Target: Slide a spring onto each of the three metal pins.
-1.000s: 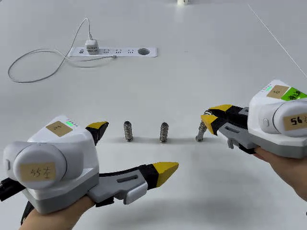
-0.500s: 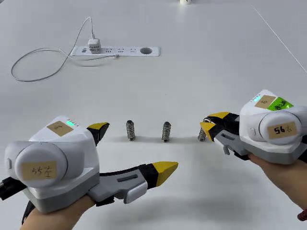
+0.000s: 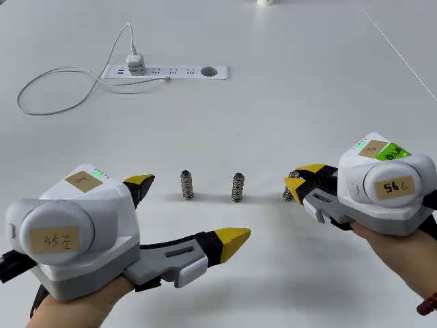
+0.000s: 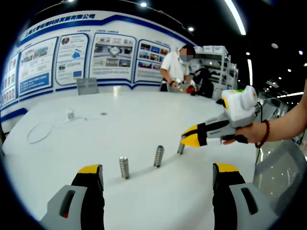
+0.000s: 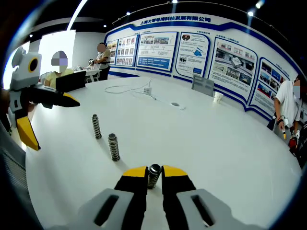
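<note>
We see three springs standing in a row on the white table (image 3: 273, 116), set apart from one another. Each is a short, tight coil of grey metal, upright, with ribbed sides that catch the light. The left spring (image 3: 187, 185) and the middle spring (image 3: 237, 186) stand free, with nothing touching them. The right spring (image 3: 289, 188) sits between the yellow tips of the right tongs (image 3: 299, 178), which partly hide it in the head view.

In the right gripper view we look along that pair's jaws. They are drawn narrow, one yellow tip pressed to each side of the coil, so these tongs grip the right spring near its top. From there its upper end shows as a dark round ring. Whether a pin runs up inside any coil, we cannot tell.

The left tongs (image 3: 188, 210) hover low over the table, nearer to us than the left spring, with jaws spread wide and nothing between them. In the left gripper view all three coils stand farther off, between those open jaws.

Toward the far side of the table lies a white power strip (image 3: 171, 72) with a white plug (image 3: 134, 65) in it and a thin white cable (image 3: 61, 69) looping off to the left.
</note>
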### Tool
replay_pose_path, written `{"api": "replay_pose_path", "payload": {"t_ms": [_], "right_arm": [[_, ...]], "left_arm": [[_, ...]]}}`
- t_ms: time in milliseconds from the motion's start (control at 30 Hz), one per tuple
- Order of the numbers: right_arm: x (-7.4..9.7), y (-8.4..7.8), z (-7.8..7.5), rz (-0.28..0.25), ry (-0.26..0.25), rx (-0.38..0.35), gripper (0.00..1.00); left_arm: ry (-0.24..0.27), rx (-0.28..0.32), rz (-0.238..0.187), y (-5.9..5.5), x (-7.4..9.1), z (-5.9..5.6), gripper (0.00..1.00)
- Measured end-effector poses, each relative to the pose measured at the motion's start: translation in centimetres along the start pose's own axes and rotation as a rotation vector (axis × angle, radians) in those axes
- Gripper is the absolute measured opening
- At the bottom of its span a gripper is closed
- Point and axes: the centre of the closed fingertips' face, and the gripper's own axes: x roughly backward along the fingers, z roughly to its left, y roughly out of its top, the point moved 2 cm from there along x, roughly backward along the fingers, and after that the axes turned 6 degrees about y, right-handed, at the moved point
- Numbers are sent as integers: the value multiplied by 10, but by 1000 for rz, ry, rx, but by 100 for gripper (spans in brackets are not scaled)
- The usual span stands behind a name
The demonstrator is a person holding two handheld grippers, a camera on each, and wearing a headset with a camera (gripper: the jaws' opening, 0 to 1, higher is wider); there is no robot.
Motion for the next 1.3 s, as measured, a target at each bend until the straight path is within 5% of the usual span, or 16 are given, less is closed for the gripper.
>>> {"api": "replay_pose_path", "payload": {"t_ms": [467, 833, 1300], "right_arm": [[11, 11, 2, -27, 23, -64, 26], [28, 17, 10, -17, 108, -149, 36], [51, 17, 20, 1, 139, -161, 57]], "left_arm": [[23, 6, 17, -2, 1, 7, 93], [36, -1, 36, 0, 3, 14, 90], [49, -13, 55, 3, 15, 20, 90]]}}
